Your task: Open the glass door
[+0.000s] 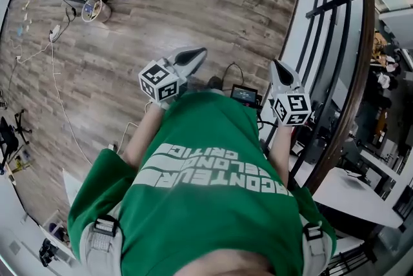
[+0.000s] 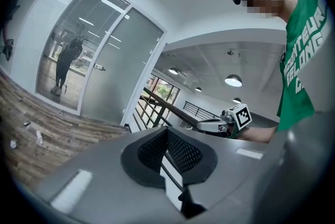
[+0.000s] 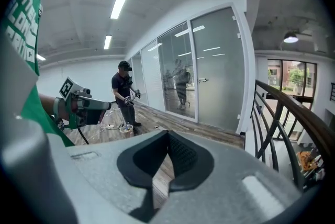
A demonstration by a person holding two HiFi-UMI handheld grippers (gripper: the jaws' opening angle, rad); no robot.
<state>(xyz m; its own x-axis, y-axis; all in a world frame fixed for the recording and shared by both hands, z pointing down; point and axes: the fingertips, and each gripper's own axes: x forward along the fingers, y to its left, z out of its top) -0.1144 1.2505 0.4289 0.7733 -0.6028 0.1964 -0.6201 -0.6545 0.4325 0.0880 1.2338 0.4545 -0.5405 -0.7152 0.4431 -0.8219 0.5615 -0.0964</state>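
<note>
1. Across the wood floor (image 3: 157, 122), far ahead of both claws, stands the glass door (image 3: 217, 71). It is a frosted pane that looks closed in its white frame, with a small handle (image 3: 201, 80) on its left edge.
2. The right claw (image 3: 168, 134) has its tips pressed together and holds nothing. Only floor shows through the slit behind the tips. The door rises above and to the right of the tips, well apart from them.
3. The left claw (image 2: 167, 130) is closed the same way, tip to tip and empty. From this claw the door (image 2: 125, 68) lies up and to the left, well apart, with its handle (image 2: 98, 67) out of reach.
4. From the head view, both claws are held out in front of a green shirt (image 1: 213, 171). The left claw (image 1: 193, 55) is over bare floor (image 1: 193, 4), and the right claw (image 1: 279, 68) is near a dark railing (image 1: 352, 94).
5. Another person (image 3: 123, 89) stands on the floor to the left of the door.
</note>
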